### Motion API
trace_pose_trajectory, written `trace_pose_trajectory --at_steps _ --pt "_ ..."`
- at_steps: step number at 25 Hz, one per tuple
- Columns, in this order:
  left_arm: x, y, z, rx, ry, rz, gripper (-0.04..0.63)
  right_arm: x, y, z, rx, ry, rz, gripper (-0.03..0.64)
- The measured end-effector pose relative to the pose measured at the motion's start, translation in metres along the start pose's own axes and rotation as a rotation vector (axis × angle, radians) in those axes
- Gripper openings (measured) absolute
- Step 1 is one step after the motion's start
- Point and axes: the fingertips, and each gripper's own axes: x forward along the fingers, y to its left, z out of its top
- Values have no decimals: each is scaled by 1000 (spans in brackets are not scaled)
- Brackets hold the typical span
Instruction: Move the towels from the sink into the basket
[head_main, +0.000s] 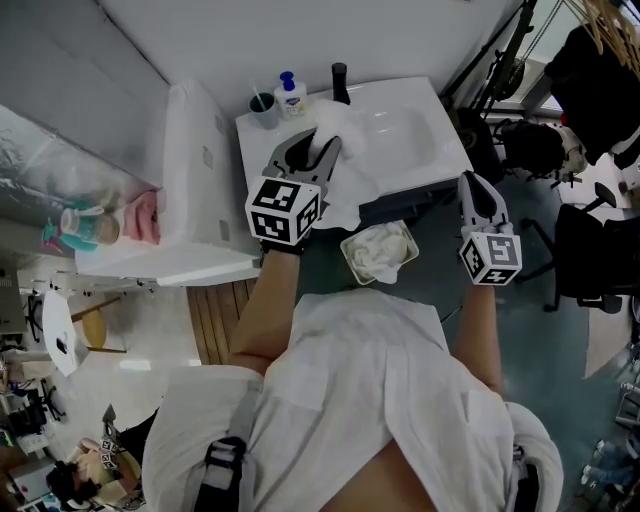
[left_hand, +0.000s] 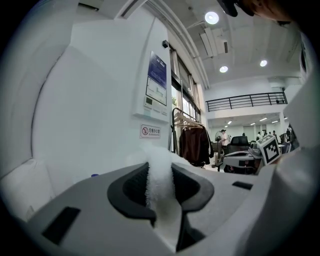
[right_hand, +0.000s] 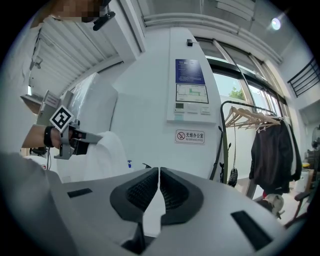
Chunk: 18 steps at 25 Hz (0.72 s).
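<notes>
**Desk:** How far along are you?

**Me:** About midway, I'd say. My left gripper (left_hand: 160, 172) is clamped on a white towel (left_hand: 161, 192), which fills the gap between the jaws. From the head view, that towel (head_main: 345, 190) hangs from the gripper over the front edge of the sink (head_main: 430, 150), so it's lifted but not yet over the basket (head_main: 346, 250). The basket sits on the floor just below the sink front, with another towel (head_main: 380, 255) already bunched inside it. My right gripper (right_hand: 159, 175) is pinched closed on nothing and is held out to the right of the basket.

**Desk:** Anything left in the sink?

**Me:** Hard to say. The basin is white on white, so a towel lying flat in there could escape me.

**Desk:** What's around you?

**Me:** A tall white cabinet (head_main: 195, 150) stands against the sink's left side. A cup (head_main: 264, 108), a soap bottle (head_main: 291, 95) and the dark tap (head_main: 340, 80) line the back edge. A black chair (head_main: 590, 250) sits well off to the right. The sink's front edge is the one thing the hanging towel could drag on; otherwise the way down to the basket looks open.
</notes>
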Motion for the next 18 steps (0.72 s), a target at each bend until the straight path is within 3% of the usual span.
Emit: trace_pose_trajectory --at_steps 18 --pt "46 -177 1 -23 3 -82 106 -127 -109 -17 15 22 -33 31"
